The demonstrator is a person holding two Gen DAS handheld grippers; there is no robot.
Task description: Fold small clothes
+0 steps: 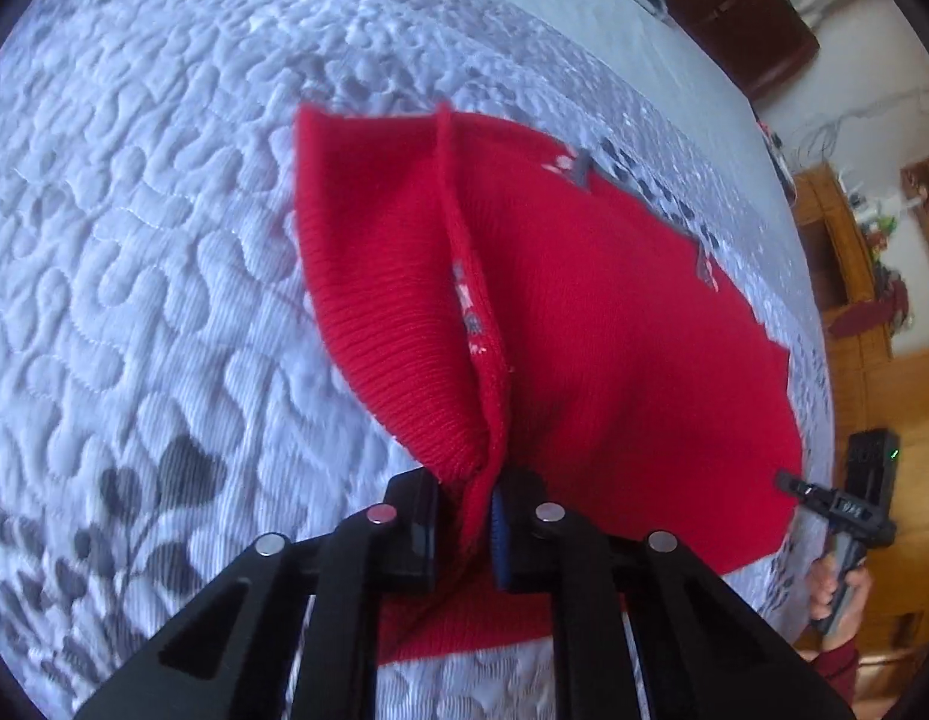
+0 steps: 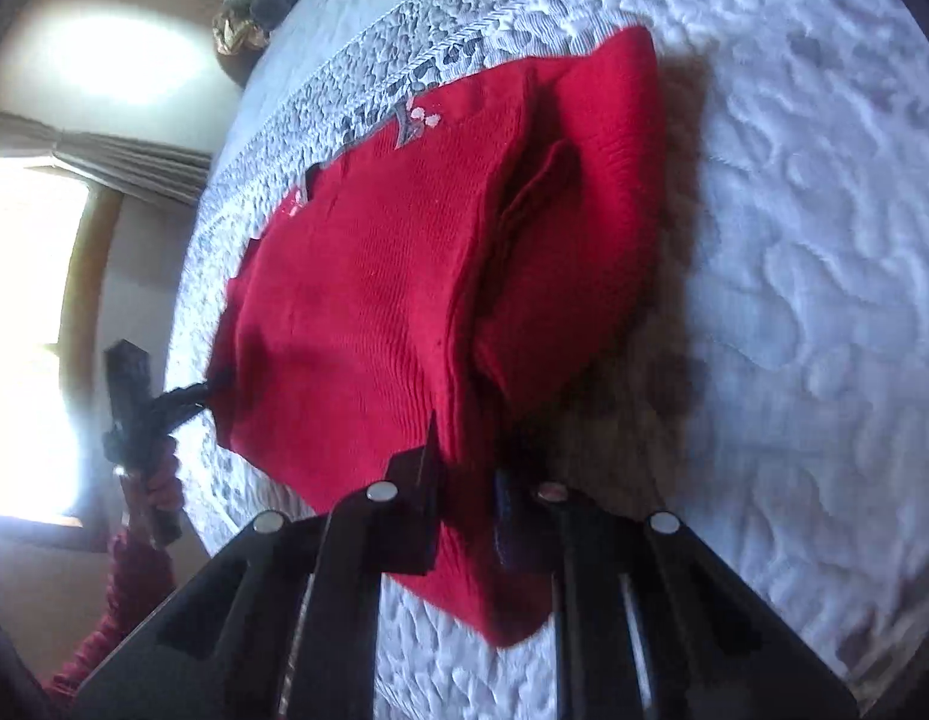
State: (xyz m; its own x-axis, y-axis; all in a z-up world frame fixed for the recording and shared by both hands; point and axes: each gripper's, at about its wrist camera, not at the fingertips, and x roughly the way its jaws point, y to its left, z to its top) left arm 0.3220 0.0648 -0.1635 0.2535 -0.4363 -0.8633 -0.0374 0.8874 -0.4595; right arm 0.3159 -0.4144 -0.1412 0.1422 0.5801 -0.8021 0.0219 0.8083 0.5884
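- The left gripper (image 1: 464, 531) has its jaws drawn in tight on a bunched edge of the red knit garment (image 1: 584, 312); the cloth runs straight out from between the fingers, so the pinch is what keeps that edge raised off the quilt.
- The right gripper (image 2: 467, 531) is likewise closed down on another edge of the same garment (image 2: 368, 300), with several red layers stacked between its fingers. Gripping two edges at once lets the person carry a whole side of the cloth as one flap, which I take to be a fold in progress.
- Just ahead of the left claw, a ribbed band (image 1: 380, 324) rises to the left of a seam, and the smoother body of the knit spreads away to the right; the band stands up because it is pulled taut from the pinch point.
- Ahead of the right claw the garment lies partly doubled, with a tucked sleeve-like fold (image 2: 548, 180) near its far end and a dark shadow to the right, a sign that this side is lifted.
- Beyond the cloth in both views lies the white quilted bedspread (image 1: 134, 210), which serves as the folding surface.
- Well off to the right of the left claw, wooden furniture (image 1: 842, 252) stands past the bed.
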